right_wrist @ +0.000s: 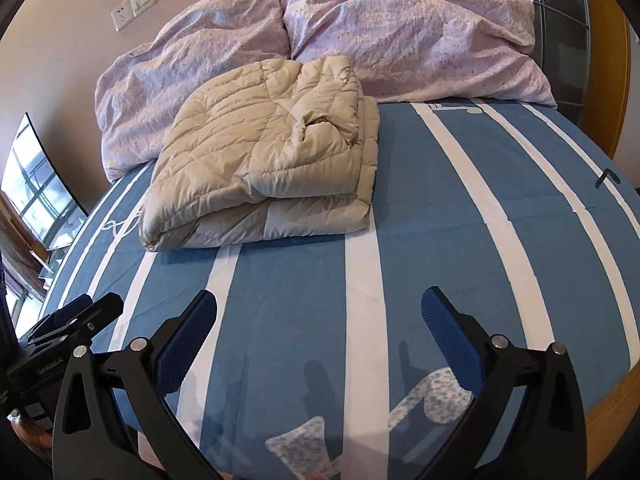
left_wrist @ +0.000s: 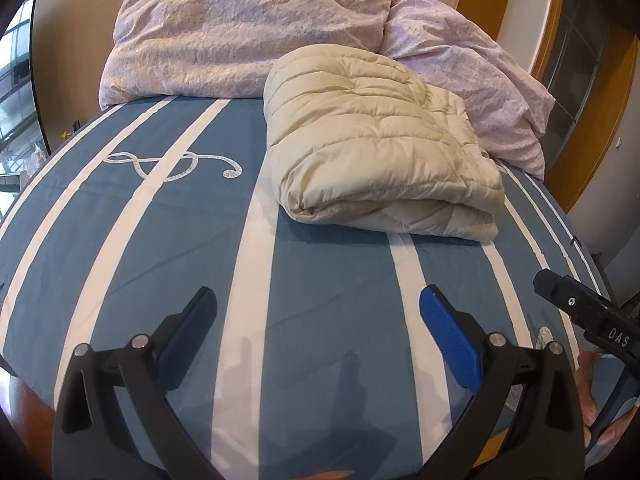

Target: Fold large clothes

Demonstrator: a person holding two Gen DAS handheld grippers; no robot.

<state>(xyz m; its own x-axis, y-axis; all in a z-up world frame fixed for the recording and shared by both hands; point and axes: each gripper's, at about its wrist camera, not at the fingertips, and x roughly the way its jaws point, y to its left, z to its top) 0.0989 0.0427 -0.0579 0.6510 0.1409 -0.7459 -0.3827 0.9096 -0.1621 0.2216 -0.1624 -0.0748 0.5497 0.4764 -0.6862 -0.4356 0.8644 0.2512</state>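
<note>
The folded cream quilted jacket [left_wrist: 380, 144] [right_wrist: 272, 148] is lying on the striped bedsheet [left_wrist: 328, 288], apparently touching the lilac duvet [left_wrist: 248, 28]. You are holding left gripper [left_wrist: 318, 312] and right gripper [right_wrist: 319, 312] spread apart, empty, well short of it.

The bed [left_wrist: 320, 280] wears a blue sheet with white stripes and a white treble clef [left_wrist: 172, 164] stitched near its left side. A cream quilted garment [left_wrist: 380, 144], folded into a thick bundle, lies on the sheet. Behind it, crumpled pale pink bedding [left_wrist: 248, 28] is heaped across the head of the bed, touching the bundle's far edge.
</note>
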